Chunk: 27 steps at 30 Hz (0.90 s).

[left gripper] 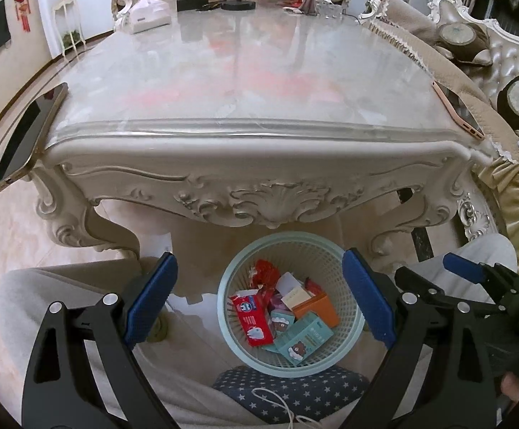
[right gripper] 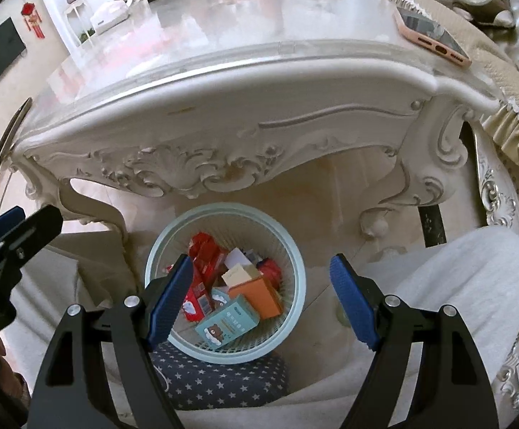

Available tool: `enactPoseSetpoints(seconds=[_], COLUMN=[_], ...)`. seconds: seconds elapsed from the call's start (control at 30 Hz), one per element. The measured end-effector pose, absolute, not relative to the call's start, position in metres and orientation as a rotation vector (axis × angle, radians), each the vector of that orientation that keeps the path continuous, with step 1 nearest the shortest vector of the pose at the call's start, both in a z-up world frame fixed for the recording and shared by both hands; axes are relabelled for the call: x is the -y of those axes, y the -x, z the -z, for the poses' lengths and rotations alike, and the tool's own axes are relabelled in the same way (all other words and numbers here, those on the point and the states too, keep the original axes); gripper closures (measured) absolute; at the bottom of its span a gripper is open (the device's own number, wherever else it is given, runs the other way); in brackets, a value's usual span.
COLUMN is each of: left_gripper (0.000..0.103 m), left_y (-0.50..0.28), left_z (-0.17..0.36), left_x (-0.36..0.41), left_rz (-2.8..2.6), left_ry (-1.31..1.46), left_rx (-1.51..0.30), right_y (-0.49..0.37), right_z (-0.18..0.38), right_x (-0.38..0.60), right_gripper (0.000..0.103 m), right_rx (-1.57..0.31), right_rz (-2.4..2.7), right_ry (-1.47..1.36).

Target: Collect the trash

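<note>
Pale-blue basket (right gripper: 297, 268) below right hand-held gripper (right gripper: 263, 304)

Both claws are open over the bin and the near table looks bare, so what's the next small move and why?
Probably lift both claws and look farther up the table. The left claw and right claw are open and empty above the basket, which already holds boxes and wrappers. No loose trash shows on the near tabletop, only two phones at its corners, so anything left must lie beyond.
</note>
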State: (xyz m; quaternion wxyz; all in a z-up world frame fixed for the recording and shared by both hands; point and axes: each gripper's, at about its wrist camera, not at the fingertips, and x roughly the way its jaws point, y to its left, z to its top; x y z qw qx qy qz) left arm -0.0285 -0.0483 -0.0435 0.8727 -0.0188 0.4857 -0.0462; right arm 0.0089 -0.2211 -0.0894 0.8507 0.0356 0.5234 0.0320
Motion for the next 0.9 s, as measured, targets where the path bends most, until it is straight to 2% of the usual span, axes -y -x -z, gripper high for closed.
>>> enactPoseSetpoints(seconds=[0.9], left_gripper=[0.012], left_y=[0.033], left_z=[0.042], left_x=[0.054], left_rz=[0.125], left_ry=[0.011], left_rx=[-0.981], right_y=[-0.006], right_z=[0.084], right_x=[0.220], right_gripper=[0.028], right_rx=[-1.067], right_rz=[-0.037], right_ry=[-0.044])
